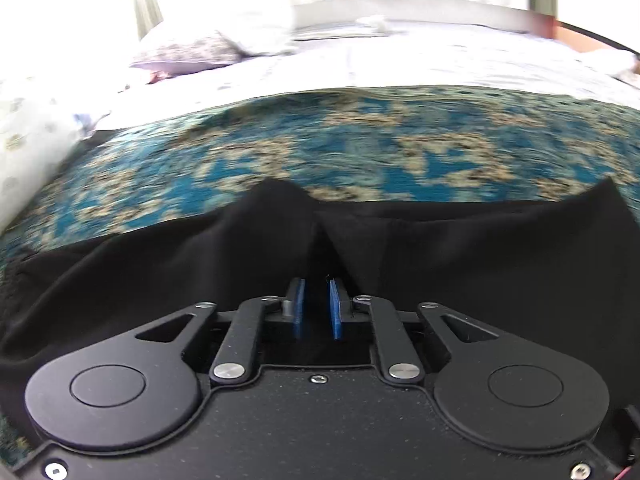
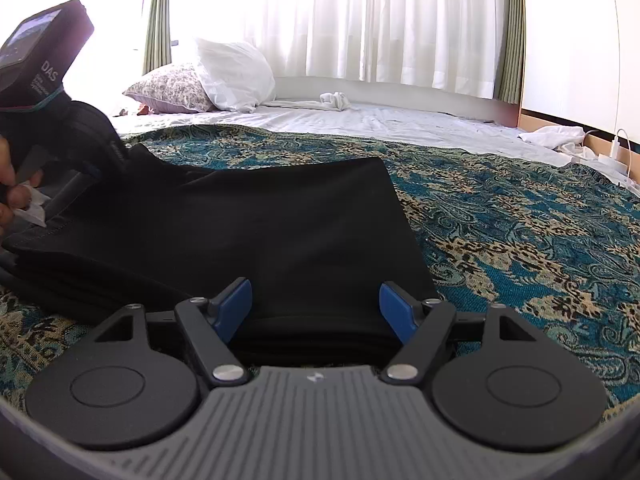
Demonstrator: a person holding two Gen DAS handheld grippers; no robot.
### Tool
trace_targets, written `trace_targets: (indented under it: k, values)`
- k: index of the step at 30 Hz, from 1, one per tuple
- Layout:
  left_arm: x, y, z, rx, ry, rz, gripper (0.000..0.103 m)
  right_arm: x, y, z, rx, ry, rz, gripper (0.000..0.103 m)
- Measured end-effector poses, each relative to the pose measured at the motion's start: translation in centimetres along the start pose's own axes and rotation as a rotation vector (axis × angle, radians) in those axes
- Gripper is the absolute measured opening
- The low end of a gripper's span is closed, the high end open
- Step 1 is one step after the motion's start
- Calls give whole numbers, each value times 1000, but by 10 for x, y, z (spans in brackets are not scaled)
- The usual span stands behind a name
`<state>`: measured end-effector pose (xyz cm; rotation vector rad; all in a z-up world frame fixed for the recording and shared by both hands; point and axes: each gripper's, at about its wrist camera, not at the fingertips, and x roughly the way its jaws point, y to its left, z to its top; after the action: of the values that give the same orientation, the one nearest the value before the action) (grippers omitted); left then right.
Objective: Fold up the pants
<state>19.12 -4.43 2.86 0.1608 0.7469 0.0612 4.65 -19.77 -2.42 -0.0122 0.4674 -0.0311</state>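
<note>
The black pants point(image 2: 248, 232) lie folded in layers on a blue patterned bedspread point(image 2: 520, 220). My left gripper point(image 1: 317, 304) is shut on a bunched fold of the black pants point(image 1: 460, 260), its blue pads point(image 1: 298, 308) close together with cloth rising between them. In the right wrist view the left gripper's body point(image 2: 60, 120) shows at the far left, holding the pants' far edge. My right gripper point(image 2: 316, 304) is open, its blue pads point(image 2: 234, 308) wide apart on either side of the pants' near folded end, not gripping.
The bedspread point(image 1: 320, 140) covers a bed with a white sheet point(image 2: 380, 120). A floral pillow point(image 2: 172, 88) and a white pillow point(image 2: 232, 72) lie at the back left. White cloths point(image 2: 560, 136) and a charger cable point(image 2: 620, 148) sit at the right. Curtains hang behind.
</note>
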Motion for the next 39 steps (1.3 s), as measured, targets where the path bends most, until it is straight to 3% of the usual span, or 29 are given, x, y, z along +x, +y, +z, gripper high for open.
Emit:
trace_targets:
  k: [5, 9, 13, 16, 21, 26, 28, 31, 33, 35, 39]
  values:
    - [-22, 12, -8, -37, -51, -56, 42, 1, 1, 0, -2, 2, -3, 82]
    - [-48, 16, -21, -65, -78, -127, 57, 1, 1, 0, 0, 2, -6, 82]
    - [-75, 20, -41, -74, -122, -150, 83, 3, 1, 0, 1, 1, -9, 83]
    - [-87, 24, -52, -63, -149, -111, 84, 3, 1, 1, 0, 2, -14, 84]
    - [-100, 33, -74, -79, -109, -157, 83, 3, 2, 1, 0, 3, -27, 86]
    - [-99, 30, -96, -29, -73, -113, 83, -3, -2, 6, 18, 5, 8, 101]
    - [-95, 29, -102, -34, -31, -106, 83, -7, -4, 8, 31, -8, 15, 102]
    - [-96, 41, -106, -125, -15, -171, 83, -13, -10, 9, 79, -29, 14, 103]
    - [-101, 50, -106, -178, -19, -193, 78, -16, -15, 11, 122, -39, 10, 103]
    - [-106, 56, -106, -214, -35, -212, 65, -18, -20, 11, 159, -47, 5, 103]
    - [-109, 64, -109, -257, -34, -273, 61, -21, -24, 10, 193, -47, -11, 103]
